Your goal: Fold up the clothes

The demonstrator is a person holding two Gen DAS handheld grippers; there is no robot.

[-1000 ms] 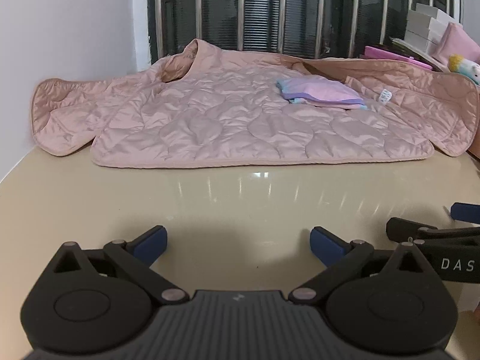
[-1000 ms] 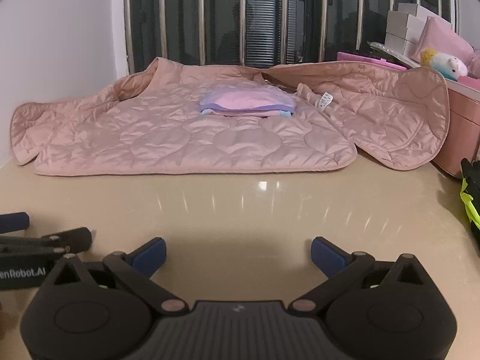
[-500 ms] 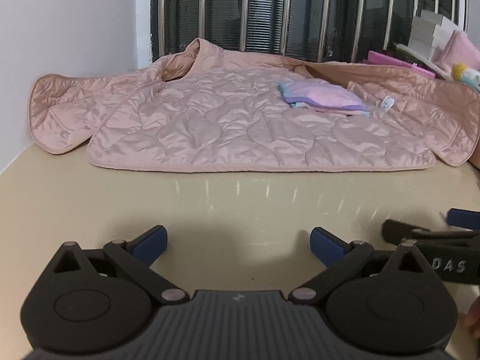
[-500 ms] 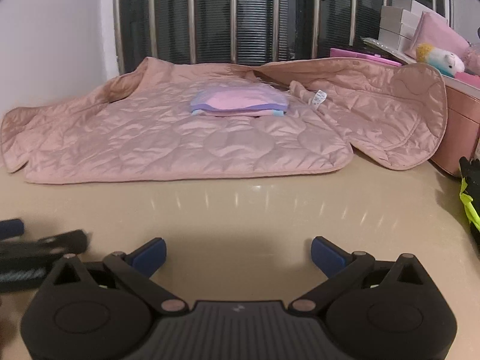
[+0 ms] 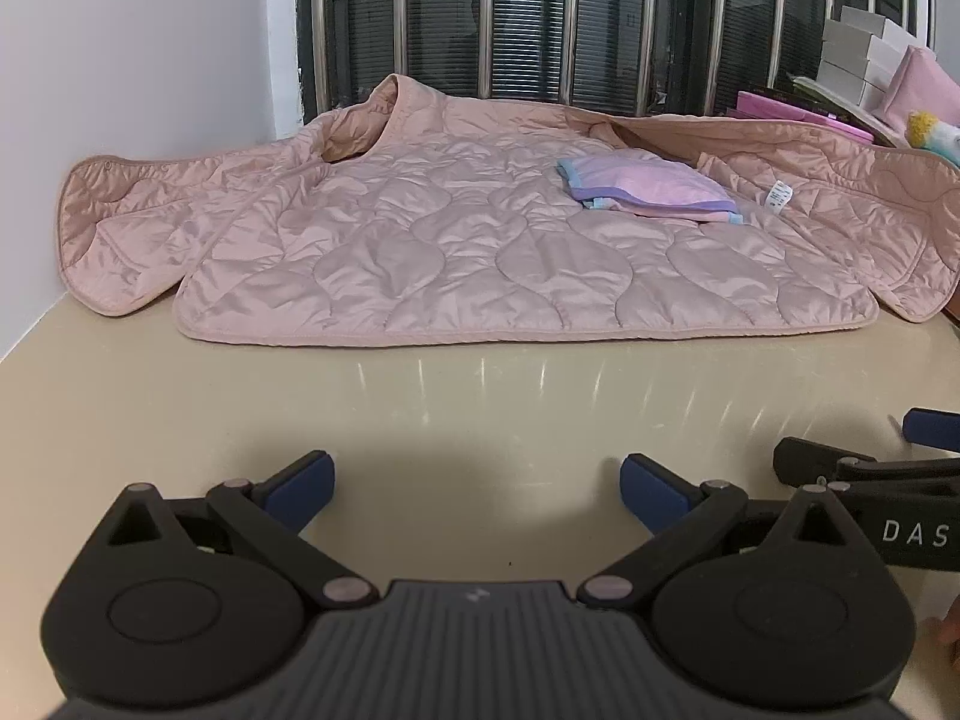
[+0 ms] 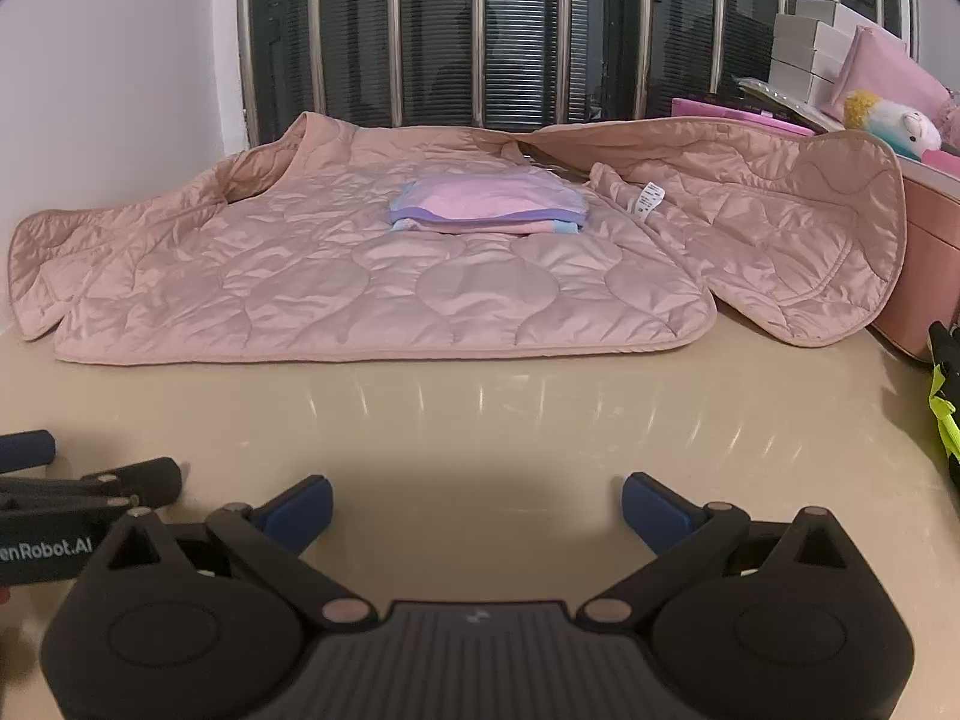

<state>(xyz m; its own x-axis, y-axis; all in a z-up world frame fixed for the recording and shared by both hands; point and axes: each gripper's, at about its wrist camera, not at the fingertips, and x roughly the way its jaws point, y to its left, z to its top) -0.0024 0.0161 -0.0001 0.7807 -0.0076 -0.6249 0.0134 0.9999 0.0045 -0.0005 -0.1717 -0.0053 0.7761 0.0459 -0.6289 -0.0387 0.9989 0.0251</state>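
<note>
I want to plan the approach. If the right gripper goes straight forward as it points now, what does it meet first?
Probably the near hem of the pink quilted jacket; only bare beige tabletop lies before the open right gripper.

Jacket (image 5: pixel 480 258), centre frame: pink quilted cloth, satin sheen. Folded garment (image 5: pixel 648 189) on it: smooth, matt cloth. Table (image 5: pixel 420 408), lower half: beige, glossy, reflective. Left gripper (image 5: pixel 477 483), bottom: matt black plastic, metal rivets. Window bars (image 5: pixel 486 18), top: polished metal.

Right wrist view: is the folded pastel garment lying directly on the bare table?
No, the folded pastel garment rests on the spread pink quilted jacket, not the table.
</note>
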